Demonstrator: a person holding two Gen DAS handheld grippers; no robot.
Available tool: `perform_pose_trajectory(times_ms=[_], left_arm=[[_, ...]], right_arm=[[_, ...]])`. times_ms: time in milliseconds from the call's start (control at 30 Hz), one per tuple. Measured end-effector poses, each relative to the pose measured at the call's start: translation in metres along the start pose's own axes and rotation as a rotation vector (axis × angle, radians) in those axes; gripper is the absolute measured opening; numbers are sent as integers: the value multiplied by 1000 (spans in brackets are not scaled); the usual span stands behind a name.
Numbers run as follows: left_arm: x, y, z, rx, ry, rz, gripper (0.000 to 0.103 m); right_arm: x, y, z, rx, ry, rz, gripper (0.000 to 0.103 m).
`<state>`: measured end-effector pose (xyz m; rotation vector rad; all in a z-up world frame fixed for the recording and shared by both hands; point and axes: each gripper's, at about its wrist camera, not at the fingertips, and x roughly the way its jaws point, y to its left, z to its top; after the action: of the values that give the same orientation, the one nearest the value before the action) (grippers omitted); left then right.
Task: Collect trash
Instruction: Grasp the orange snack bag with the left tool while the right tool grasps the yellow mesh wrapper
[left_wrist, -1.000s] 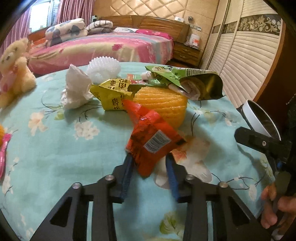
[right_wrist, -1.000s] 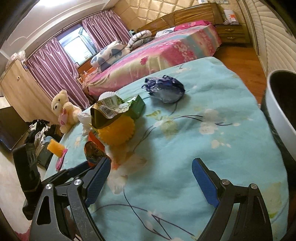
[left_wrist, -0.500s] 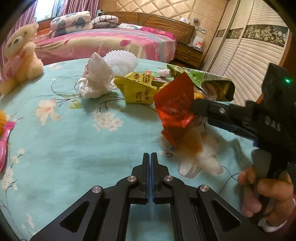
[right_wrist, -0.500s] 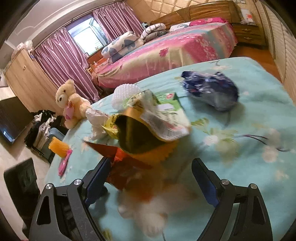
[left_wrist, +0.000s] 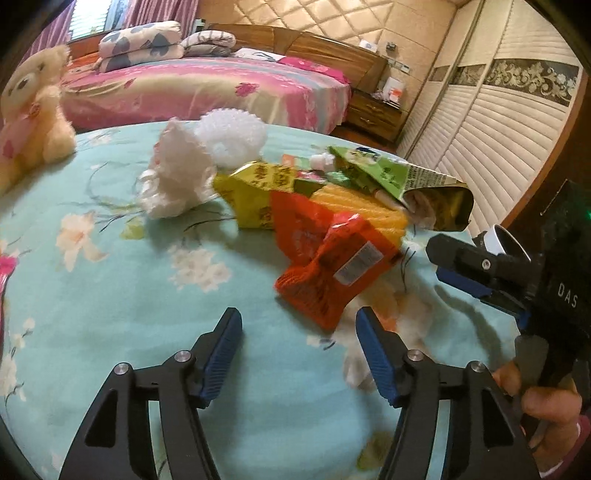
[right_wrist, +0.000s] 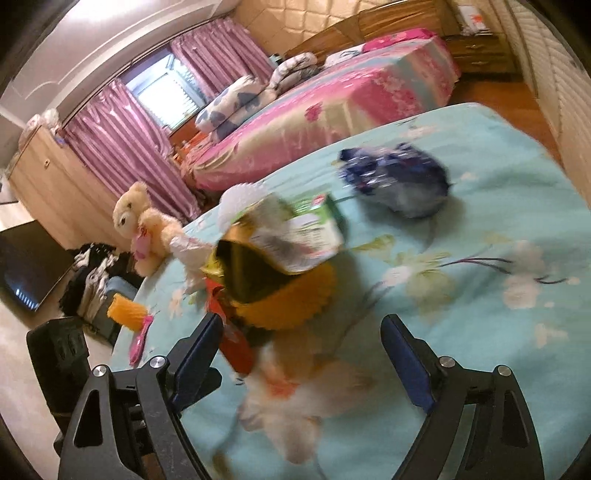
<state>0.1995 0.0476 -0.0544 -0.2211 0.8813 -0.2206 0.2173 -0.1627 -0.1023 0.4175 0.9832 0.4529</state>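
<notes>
Left hand-held gripper (left_wrist: 297, 345): jaws spread wide, holding nothing.
Right hand-held gripper (right_wrist: 301, 356): jaws spread wide, nothing between them.
Orange wrapper (left_wrist: 327, 266): lies on the table (left_wrist: 110, 295) just ahead of the left hand-held gripper, slightly right of its centre.
Yellow foam cup (left_wrist: 364, 214): behind the wrapper, touching it.
Green bag (left_wrist: 399, 181): resting on the pile's far right.
White tissue (left_wrist: 175, 181): farther ahead, to the left.
Blue wrapper (right_wrist: 399, 181): well ahead of the right hand-held gripper, apart from the pile.

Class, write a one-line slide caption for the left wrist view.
Open left gripper faces an orange wrapper lying among bedspread litter.
</notes>
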Motion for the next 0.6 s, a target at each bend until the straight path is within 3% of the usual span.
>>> perform_pose_trajectory(times_ms=[100,133,167,200,267,600], left_arm=[[5,-7,7,15,-23,-16,62],[8,-11,9,37,-37,-2,55],[12,-13,10,49,-30,1,30],[16,-14,11,59,-13,-8,19],[23,-14,11,67,7,-24,10],[1,8,-4,39,-26,-3,5]], right_arm=[[-3,-11,2,21,-6,-29,88],[-4,-13,3,27,-7,-31,88],[-4,-14,3,29,-6,-30,88],[-4,-14,3,29,-6,-32,88],[-4,-13,4,22,-4,-33,88],[13,4,7,-21,11,-28,85]])
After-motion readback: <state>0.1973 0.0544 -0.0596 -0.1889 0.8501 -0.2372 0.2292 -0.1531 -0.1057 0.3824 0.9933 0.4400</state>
